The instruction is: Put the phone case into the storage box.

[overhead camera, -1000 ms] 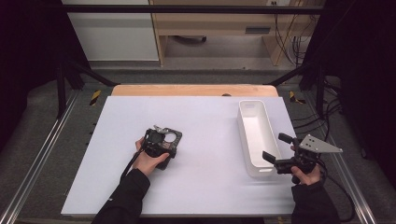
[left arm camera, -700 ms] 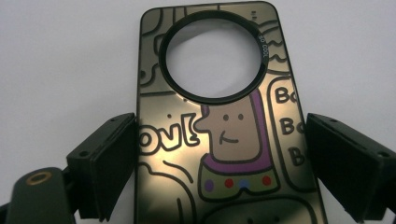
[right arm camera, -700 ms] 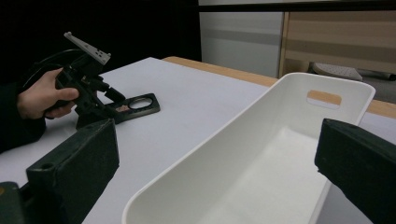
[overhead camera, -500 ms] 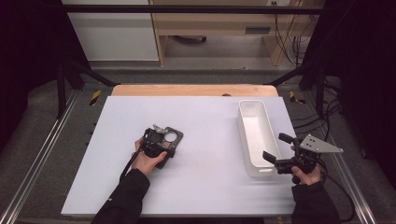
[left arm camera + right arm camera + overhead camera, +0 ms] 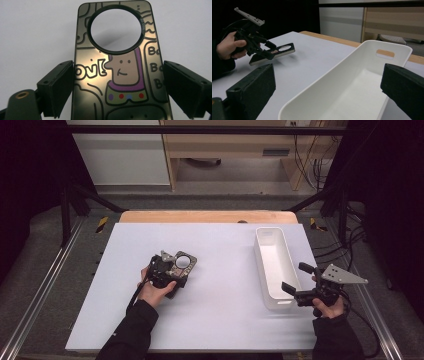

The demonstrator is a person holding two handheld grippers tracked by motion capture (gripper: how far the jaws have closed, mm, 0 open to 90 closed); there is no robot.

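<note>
A dark phone case (image 5: 120, 75), printed with a cartoon figure and cut by a large round hole, sits between the jaws of my left gripper (image 5: 118, 87), whose pads press its two long edges. In the high view the left gripper (image 5: 169, 269) holds the case (image 5: 183, 262) left of the table's middle. From the right gripper view the case (image 5: 284, 50) hangs tilted just above the white table, gripped by the left gripper (image 5: 268, 50). My right gripper (image 5: 296, 277) stands open with nothing between its jaws at the near end of a white bin (image 5: 272, 265).
The long white bin (image 5: 362, 95) is empty, with a handle slot in its far wall. The white table top (image 5: 220, 320) has a wooden strip (image 5: 207, 216) along its far edge. Metal rails run down both sides, and cables lie at the right.
The left hand has risen a little with the phone case, lifting it off the table. The right gripper has stayed where it was.
</note>
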